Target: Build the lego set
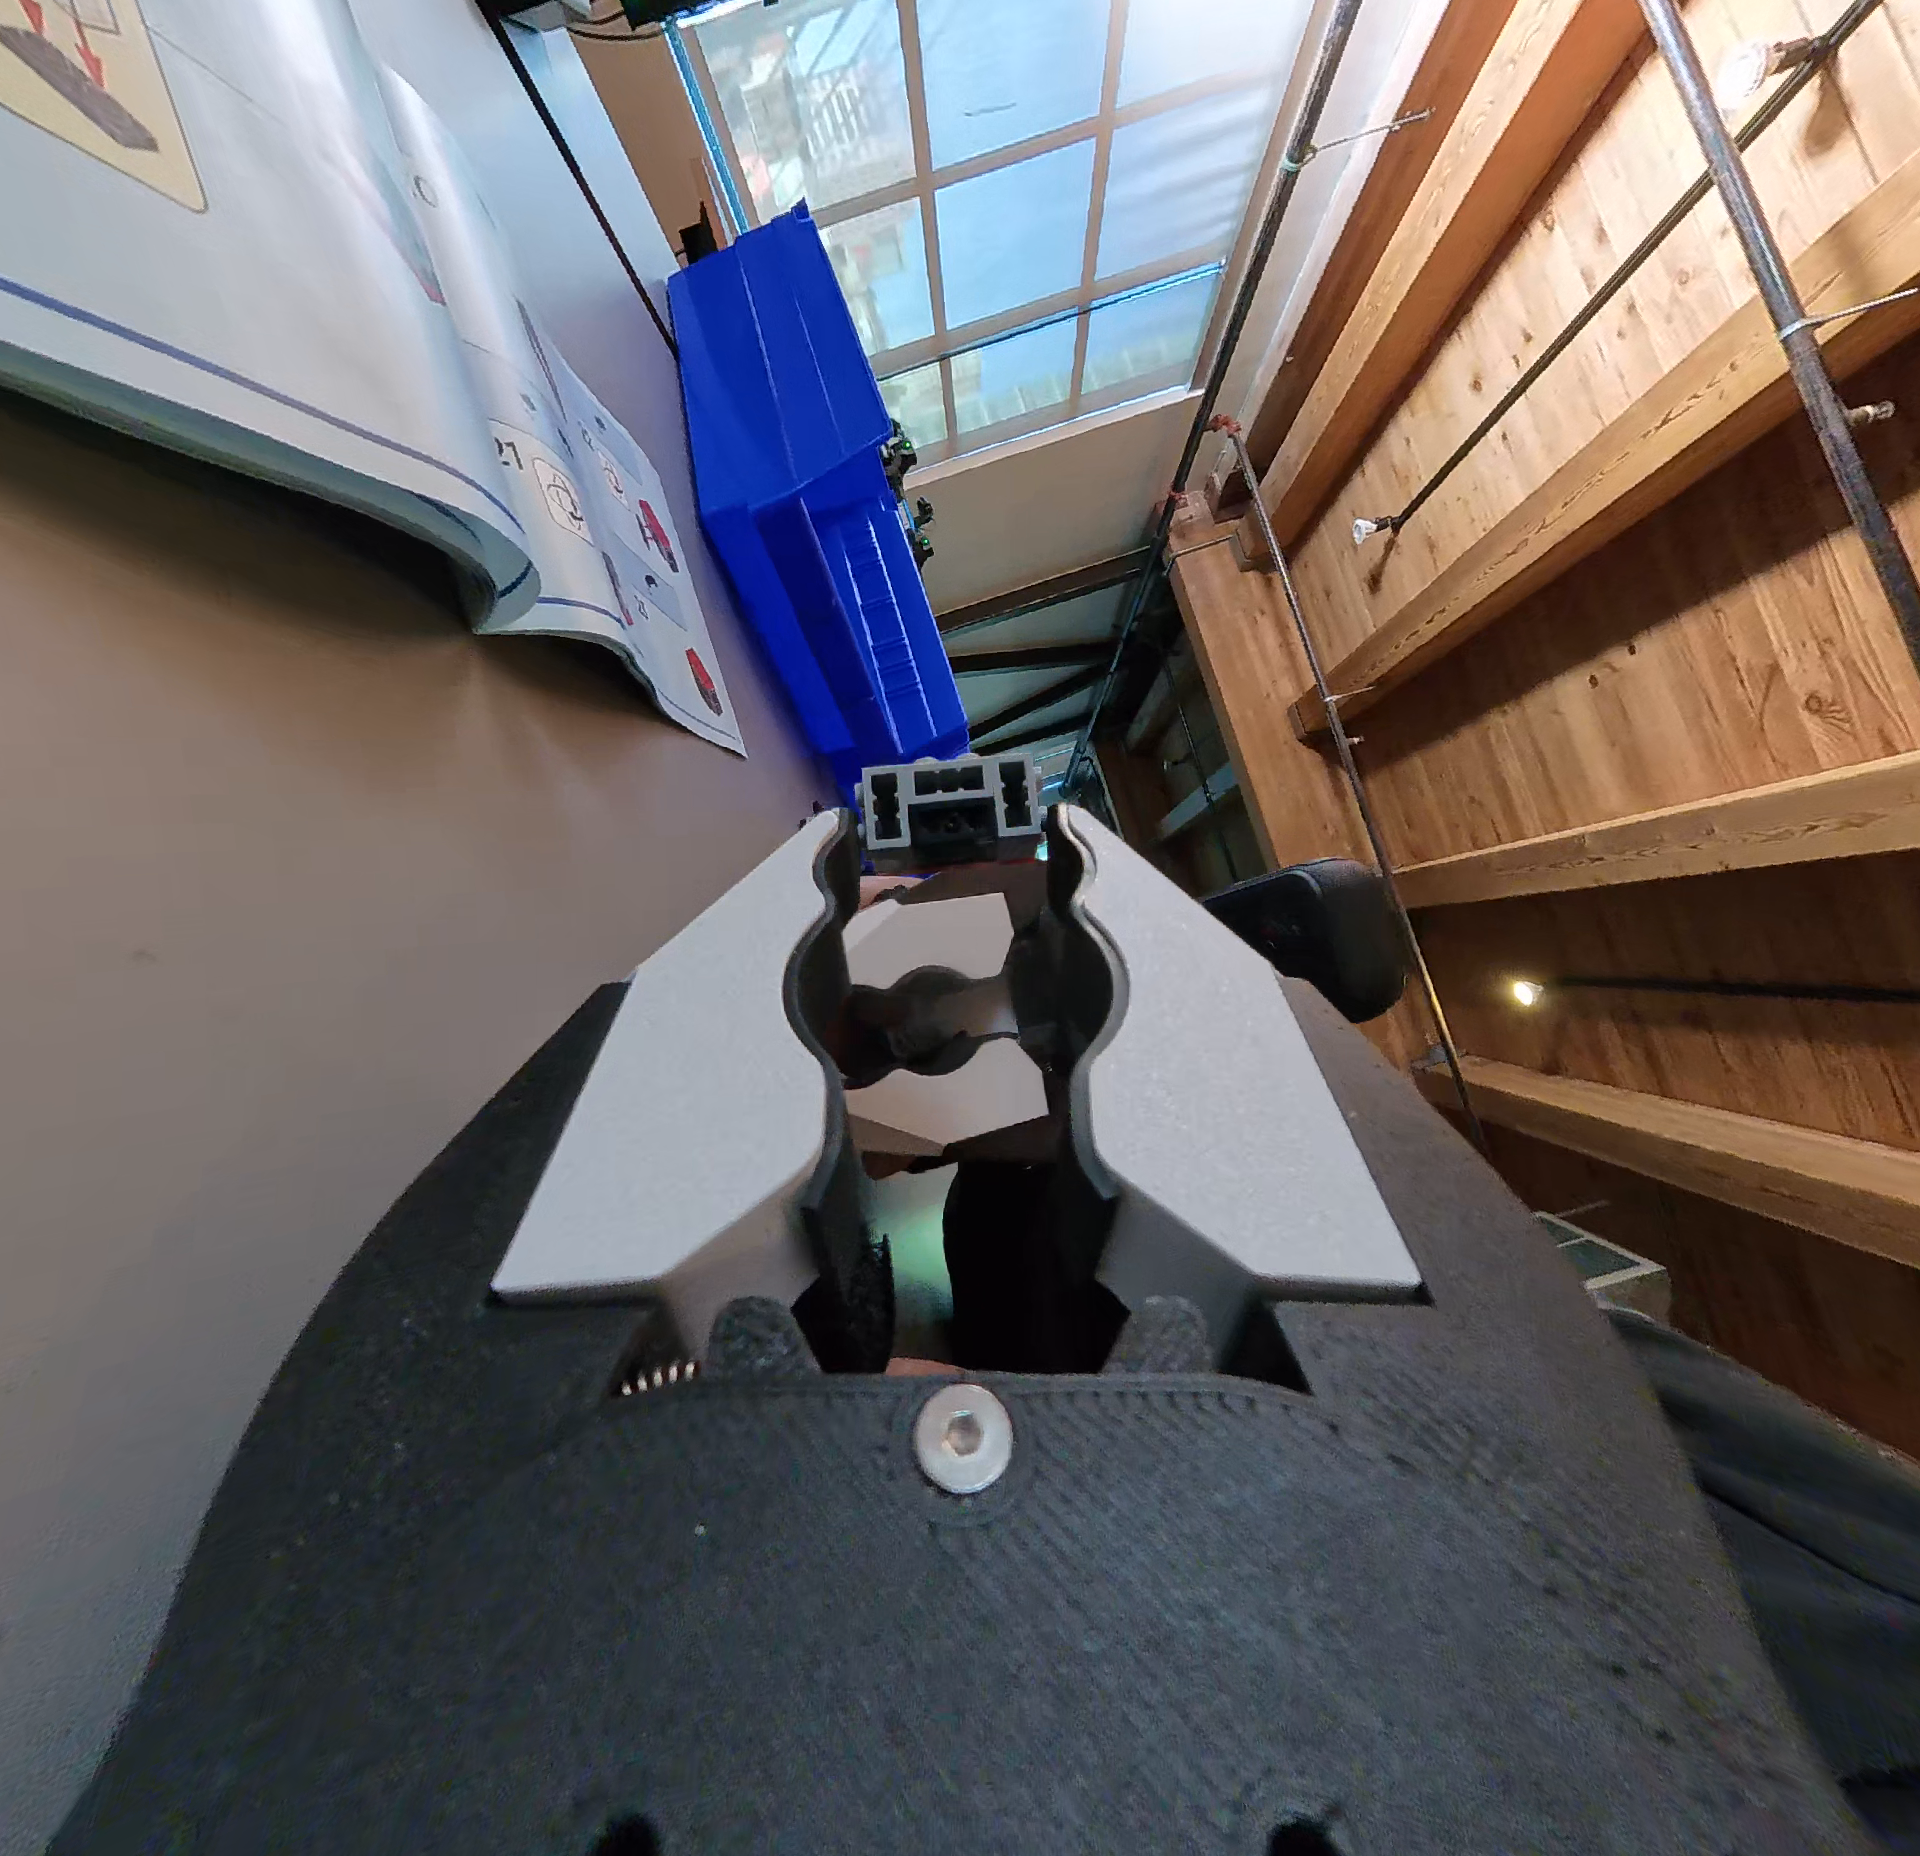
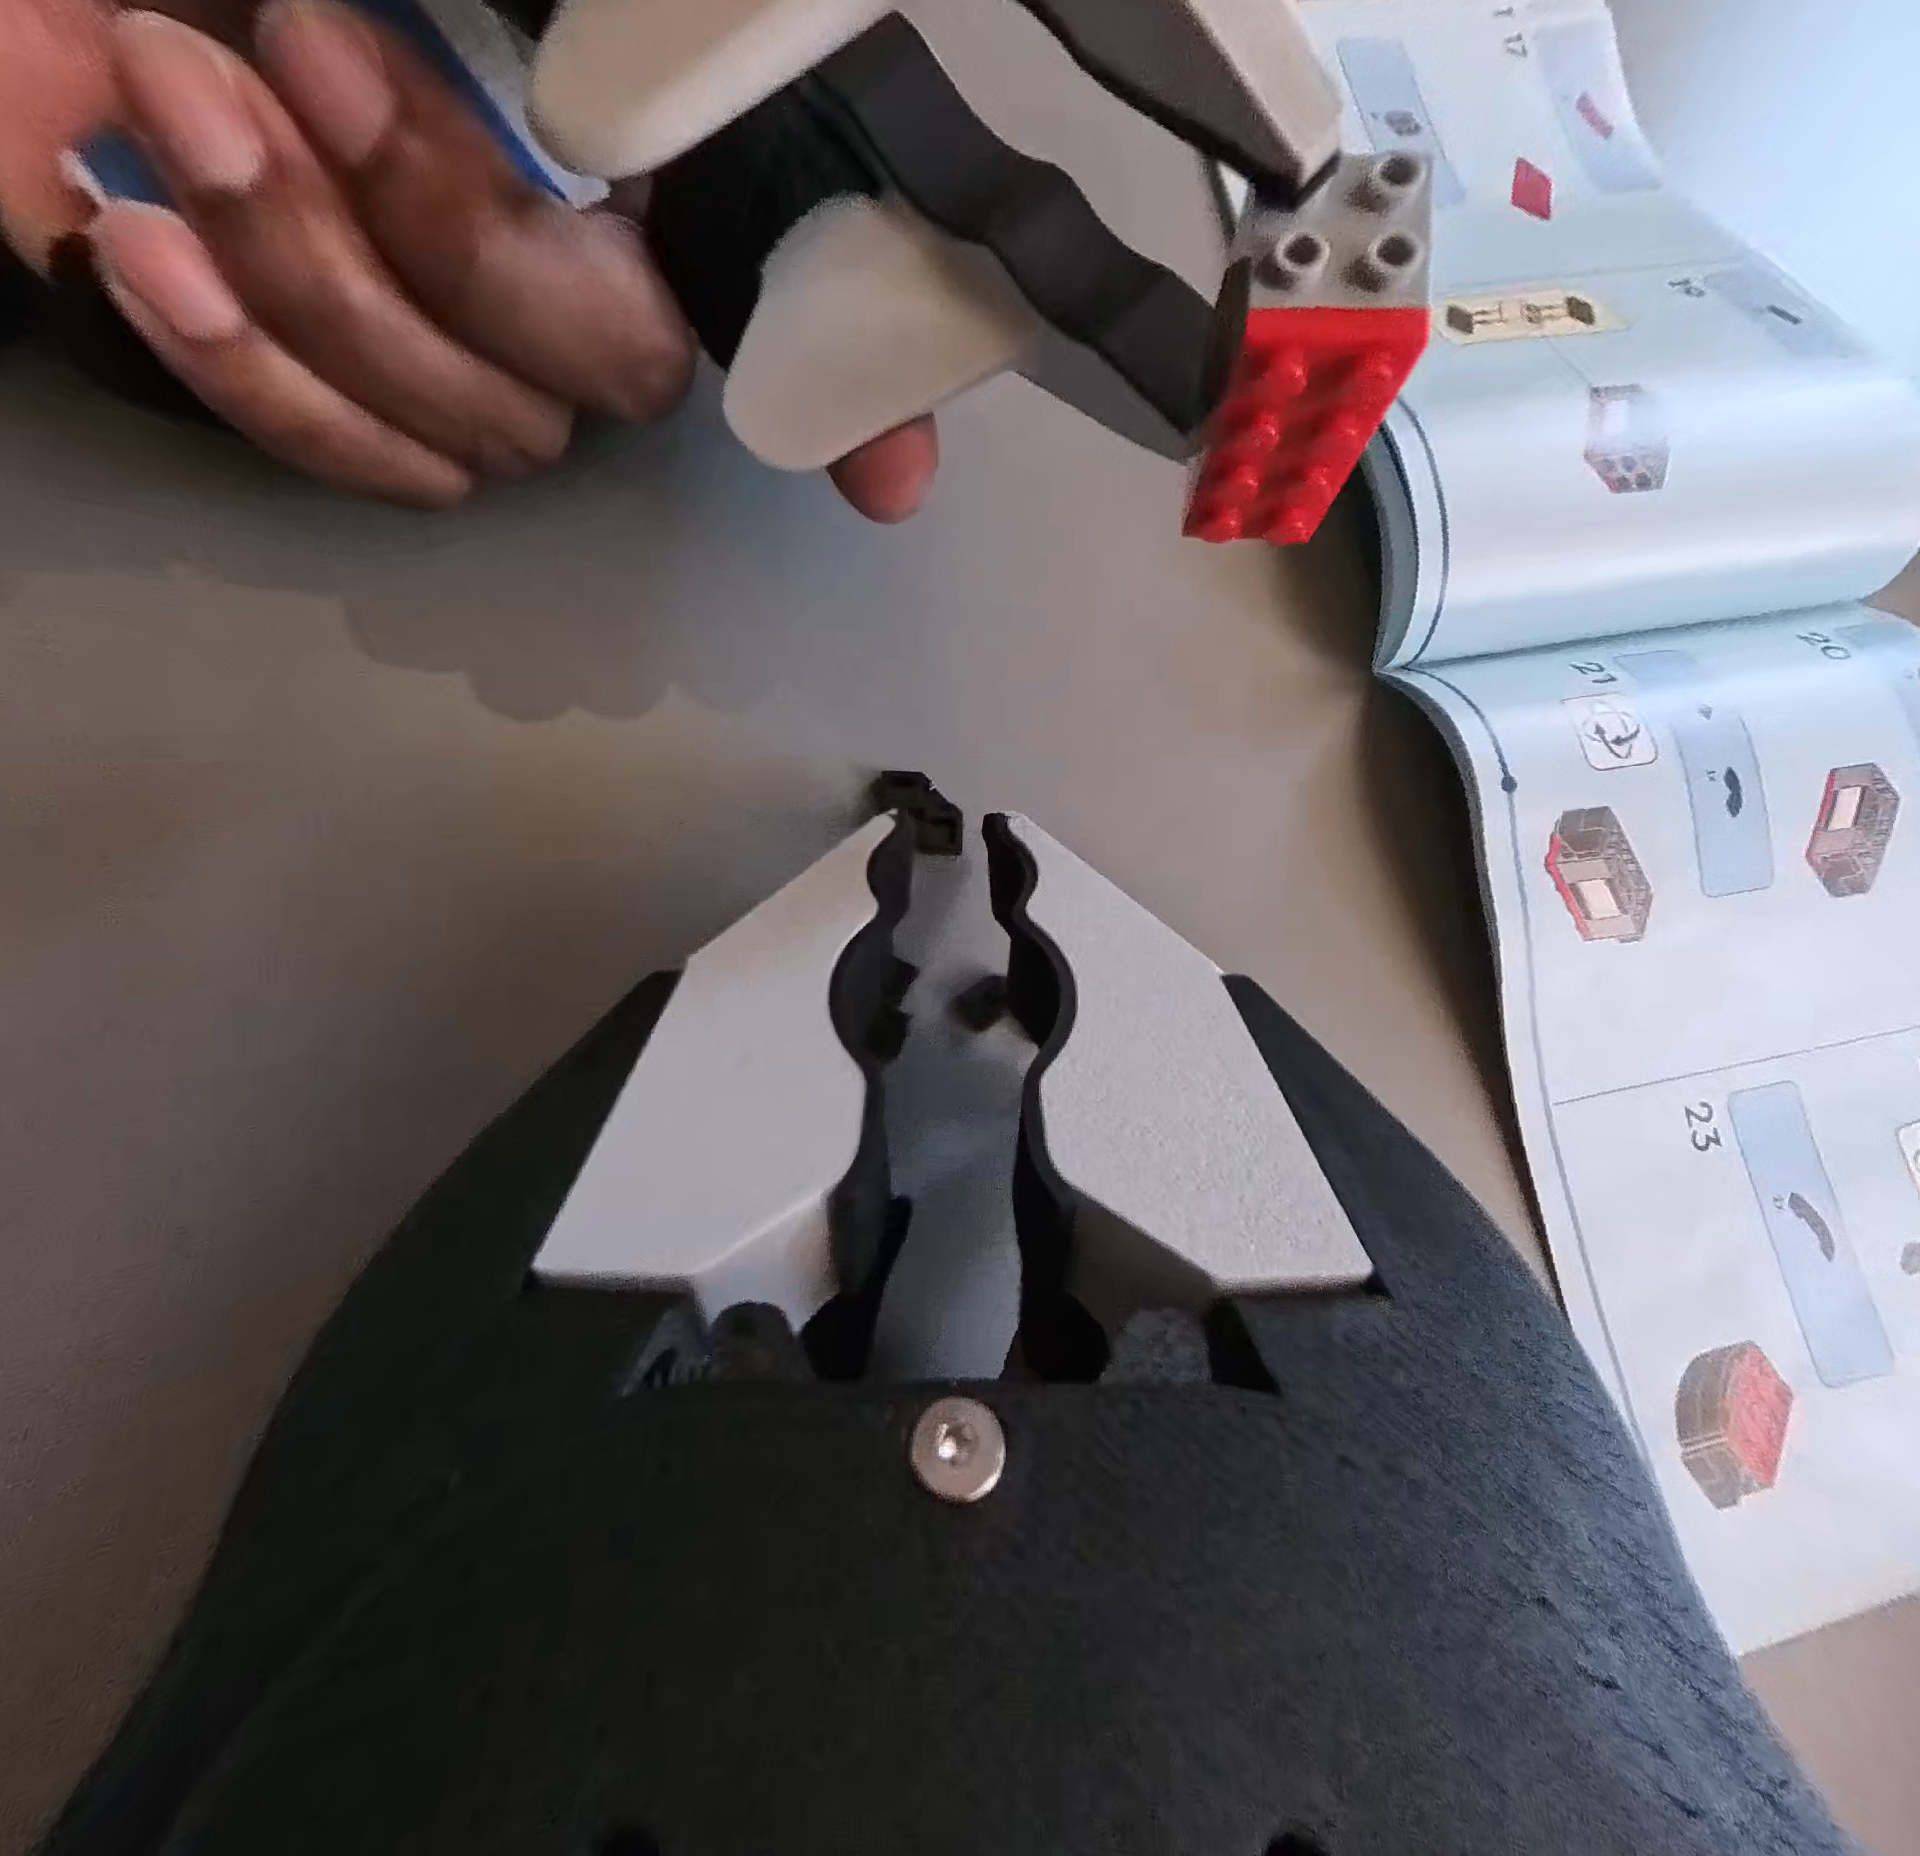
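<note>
My left gripper (image 1: 951, 832) is shut on a small Lego assembly (image 1: 948, 807), whose grey underside faces the camera. In the right wrist view the left gripper (image 2: 1242, 294) holds this assembly (image 2: 1335, 248) in the air over the table; it is a grey block with studs on a red studded plate (image 2: 1294, 424). My right gripper (image 2: 940, 827) is low over the table, its jaws a narrow gap apart. A small black piece (image 2: 920, 812) sits at the tip of its left finger. A gap shows between the piece and the right finger.
An open instruction booklet (image 2: 1714, 871) lies on the grey-brown table (image 2: 468, 923) to the right; it also shows in the left wrist view (image 1: 312, 300). A blue plastic bin (image 1: 810, 476) stands beyond it. A person's hand (image 2: 364, 248) holds the left gripper. One gripper's finger ends stand about 9 centimeters off the other's.
</note>
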